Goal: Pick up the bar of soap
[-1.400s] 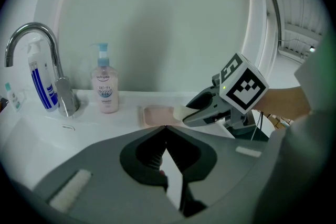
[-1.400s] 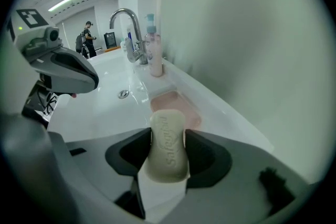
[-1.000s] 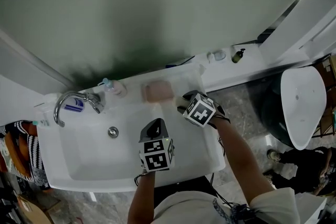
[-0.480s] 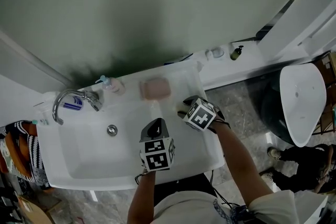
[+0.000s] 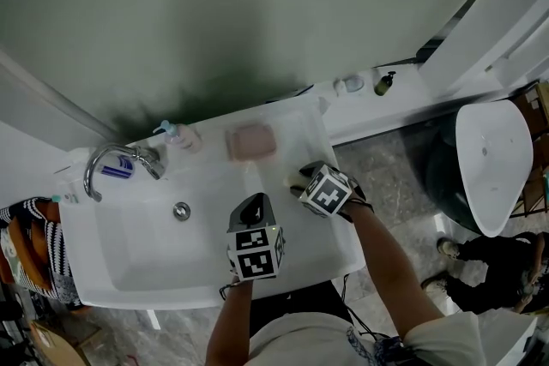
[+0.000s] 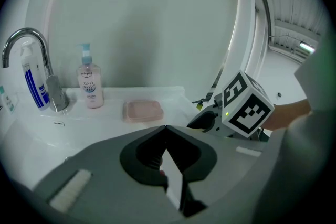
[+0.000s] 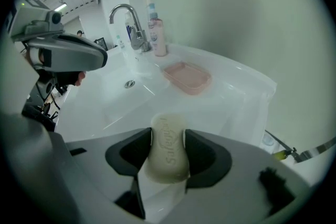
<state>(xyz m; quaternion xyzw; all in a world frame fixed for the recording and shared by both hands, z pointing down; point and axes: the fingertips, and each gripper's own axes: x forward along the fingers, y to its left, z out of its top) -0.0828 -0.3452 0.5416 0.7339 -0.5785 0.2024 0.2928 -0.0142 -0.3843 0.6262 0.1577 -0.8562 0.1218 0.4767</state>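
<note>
Faucet point(image 5: 107, 163) at back left of sink point(image 5: 94, 287). Pump bottle point(image 5: 180, 135) just beside it. Pink soap dish point(image 5: 251, 141) further right on back ledge. Left gripper point(image 6: 165, 128) over basin, jaws pressed together. Right gripper point(image 7: 168, 134) above sink's right side, near dish, 2 jaws pinching pale bar of soap point(image 7: 167, 157) by its long sides.

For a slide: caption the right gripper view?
Right gripper holds the soap bar at the sink, pink dish ahead.

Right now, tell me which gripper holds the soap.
The right gripper: its jaws clamp the cream bar of soap; the left gripper is shut and empty.
</note>
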